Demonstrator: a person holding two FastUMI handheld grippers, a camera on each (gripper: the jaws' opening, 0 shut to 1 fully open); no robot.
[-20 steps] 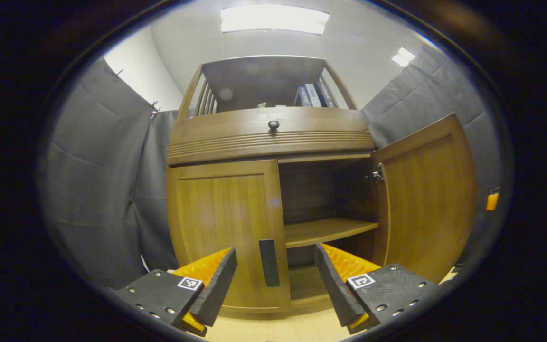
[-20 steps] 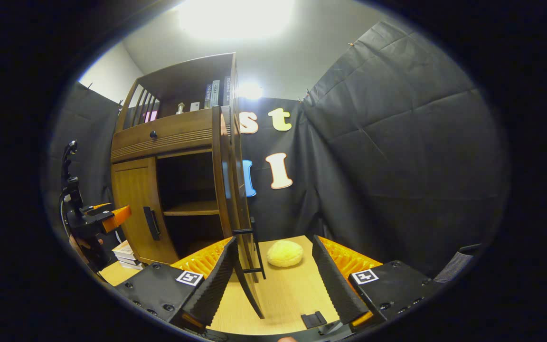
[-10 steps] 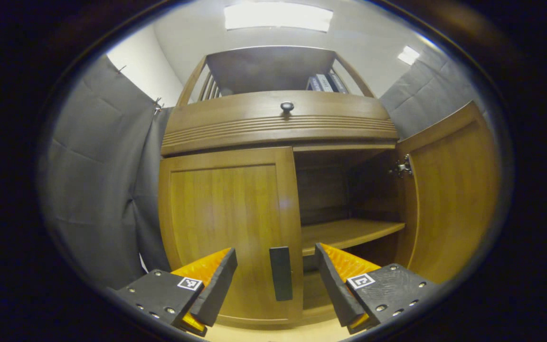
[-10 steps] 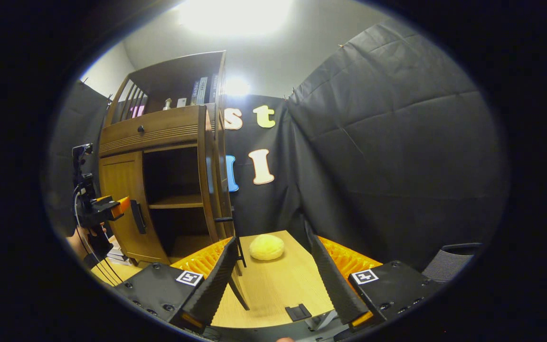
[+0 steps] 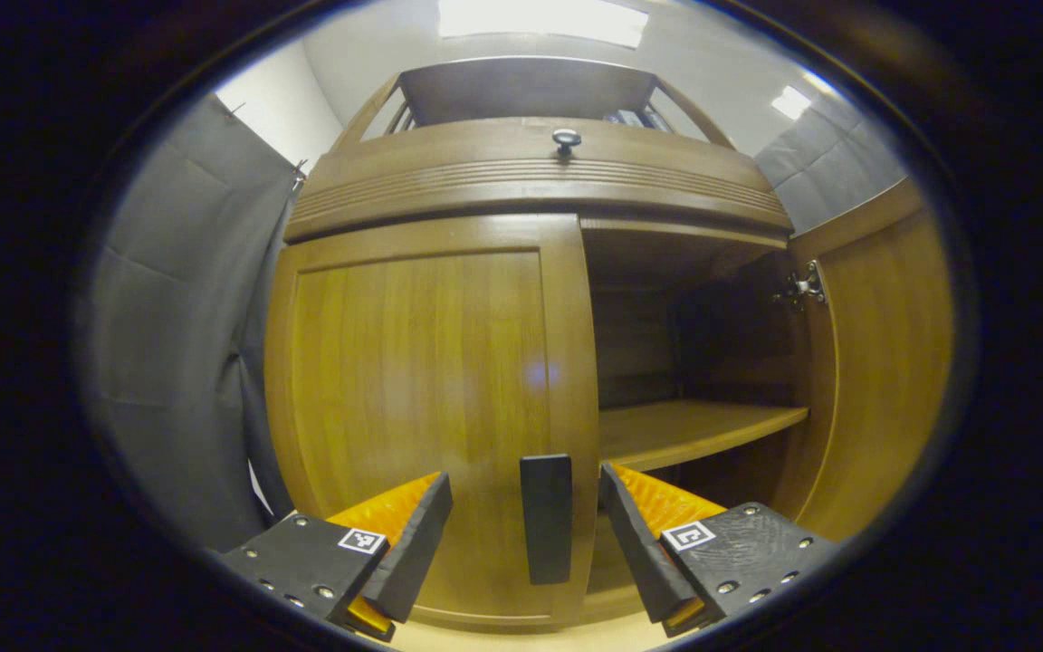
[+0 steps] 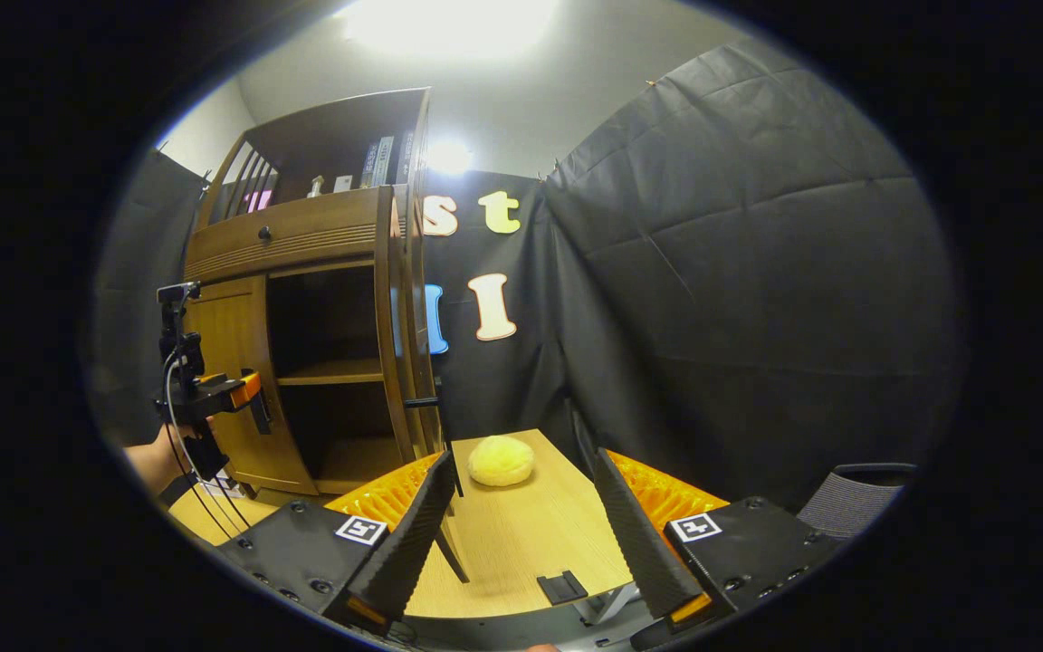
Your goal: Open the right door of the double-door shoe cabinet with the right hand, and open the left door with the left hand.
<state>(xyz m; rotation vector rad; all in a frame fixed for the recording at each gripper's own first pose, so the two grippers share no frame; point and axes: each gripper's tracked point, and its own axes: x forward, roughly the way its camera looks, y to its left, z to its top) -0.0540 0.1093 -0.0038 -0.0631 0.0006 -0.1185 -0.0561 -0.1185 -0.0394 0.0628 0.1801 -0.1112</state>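
Left door's handle (image 5: 547,518) sits between the open left tool (image 5: 526,530).

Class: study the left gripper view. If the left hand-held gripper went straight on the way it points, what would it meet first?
Most likely the black door handle on the closed left door: it stands between the open fingers of the left hand-held gripper, slightly right of centre. How far ahead is unclear.

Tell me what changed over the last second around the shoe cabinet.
The left gripper moved in toward the left door's black handle, which now stands between its open fingers. The right gripper drew back from the right door. Left door still closed, right door open.
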